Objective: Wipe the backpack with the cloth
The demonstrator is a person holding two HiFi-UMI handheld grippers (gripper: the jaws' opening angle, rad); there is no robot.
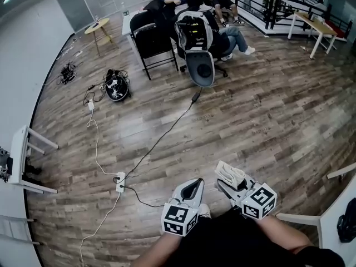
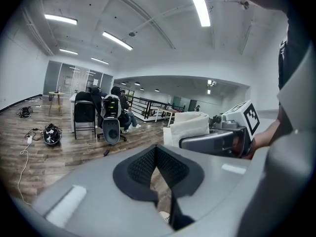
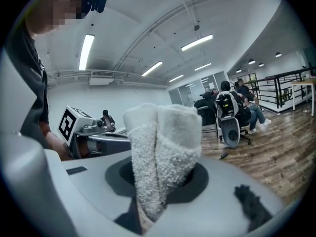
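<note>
The black and grey backpack point(image 1: 194, 31) rests upright on a grey office chair point(image 1: 200, 68) far across the room; it also shows small in the left gripper view point(image 2: 111, 106) and the right gripper view point(image 3: 228, 105). My right gripper point(image 1: 227, 185) is shut on a folded white cloth point(image 1: 231, 174), which stands up between its jaws point(image 3: 163, 152). My left gripper point(image 1: 194, 185) is beside it at waist height, shut with nothing in it point(image 2: 157, 157). Both grippers are far from the backpack.
Wooden floor lies between me and the chair. A white power strip point(image 1: 119, 182) and cables run across it. A black folding chair point(image 1: 153, 40) and seated people point(image 1: 228, 35) are near the backpack. White tables stand at the left point(image 1: 22, 160) and right point(image 1: 339, 216).
</note>
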